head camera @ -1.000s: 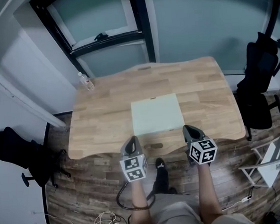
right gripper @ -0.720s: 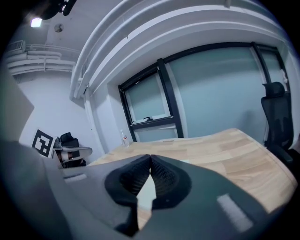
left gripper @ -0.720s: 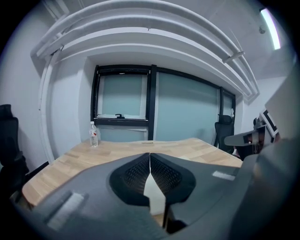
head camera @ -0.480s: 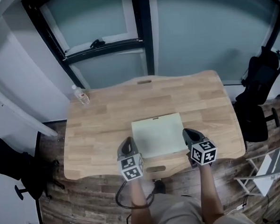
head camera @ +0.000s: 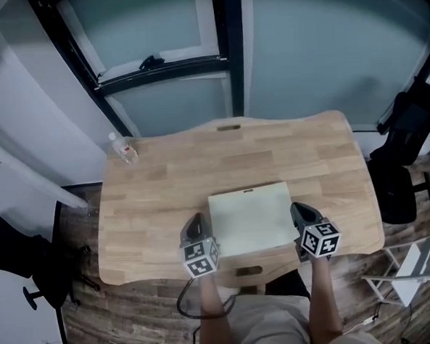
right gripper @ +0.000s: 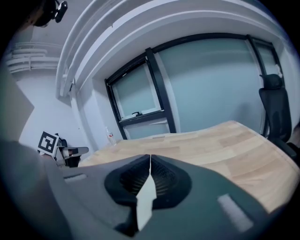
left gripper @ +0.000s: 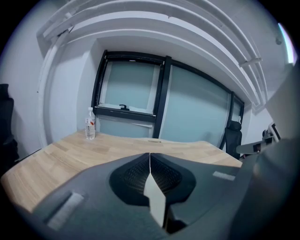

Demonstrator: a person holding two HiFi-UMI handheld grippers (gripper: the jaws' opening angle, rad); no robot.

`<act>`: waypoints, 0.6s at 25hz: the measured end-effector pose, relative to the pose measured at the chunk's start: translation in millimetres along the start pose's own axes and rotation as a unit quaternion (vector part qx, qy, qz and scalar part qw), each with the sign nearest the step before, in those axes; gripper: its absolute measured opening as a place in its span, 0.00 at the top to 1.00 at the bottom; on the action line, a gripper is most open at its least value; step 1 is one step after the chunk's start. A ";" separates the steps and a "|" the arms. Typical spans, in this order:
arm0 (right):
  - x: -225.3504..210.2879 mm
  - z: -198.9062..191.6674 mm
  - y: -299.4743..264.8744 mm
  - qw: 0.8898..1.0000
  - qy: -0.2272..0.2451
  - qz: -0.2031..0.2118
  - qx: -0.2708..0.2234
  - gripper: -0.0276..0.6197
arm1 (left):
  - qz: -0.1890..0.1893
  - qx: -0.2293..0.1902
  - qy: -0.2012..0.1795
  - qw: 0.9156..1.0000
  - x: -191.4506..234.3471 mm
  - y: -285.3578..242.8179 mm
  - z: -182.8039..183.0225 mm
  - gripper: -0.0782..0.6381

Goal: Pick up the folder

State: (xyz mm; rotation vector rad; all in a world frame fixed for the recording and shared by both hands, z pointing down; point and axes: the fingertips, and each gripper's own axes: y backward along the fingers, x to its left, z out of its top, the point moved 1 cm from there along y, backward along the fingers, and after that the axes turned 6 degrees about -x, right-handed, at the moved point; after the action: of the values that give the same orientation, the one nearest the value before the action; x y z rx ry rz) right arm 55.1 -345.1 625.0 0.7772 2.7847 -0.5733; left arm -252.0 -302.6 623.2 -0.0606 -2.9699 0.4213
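A pale green folder lies flat on the wooden table, near its front edge. My left gripper hovers just left of the folder's near left corner, jaws shut and empty. My right gripper hovers just right of the folder's near right corner, also shut with nothing held. In the left gripper view the shut jaws point across the tabletop; the folder is hidden there. The right gripper view shows its shut jaws over the table, with the folder out of sight.
A clear water bottle stands at the table's far left corner; it also shows as a bottle in the left gripper view. Black office chairs stand right and left of the table. A window wall runs behind it.
Both grippers have moved forward from in front of the table's edge to either side of the folder's near corners. Jaws stayed shut.
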 end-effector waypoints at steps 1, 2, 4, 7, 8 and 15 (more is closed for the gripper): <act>-3.7 -5.2 -5.2 1.000 0.004 -0.002 0.008 0.94 | 0.001 0.011 0.006 1.000 3.1 -5.4 -9.4 0.88; -7.8 -11.0 -9.8 1.000 0.006 -0.003 0.017 0.92 | 0.001 0.026 0.014 1.000 5.7 -10.9 -20.4 0.88; -17.9 -23.3 -19.0 0.999 0.000 -0.003 0.036 0.89 | 0.000 0.060 0.035 0.998 8.7 -20.6 -43.5 0.87; -38.2 -42.2 -31.6 0.997 -0.022 -0.003 0.070 0.82 | 0.000 0.102 0.064 0.993 8.6 -29.7 -68.5 0.78; -45.1 -46.7 -33.4 0.996 -0.031 -0.004 0.078 0.79 | -0.003 0.112 0.073 0.991 6.0 -31.9 -75.7 0.72; -53.2 -78.6 -41.7 0.992 -0.022 0.032 0.123 0.54 | -0.074 0.168 0.179 0.967 -23.6 -49.4 -124.3 0.47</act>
State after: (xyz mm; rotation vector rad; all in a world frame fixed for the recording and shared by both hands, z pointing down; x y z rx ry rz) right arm 71.5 -369.6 724.3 0.8859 2.6698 -0.9219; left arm -211.6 -317.4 752.0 0.1085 -2.4926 0.7940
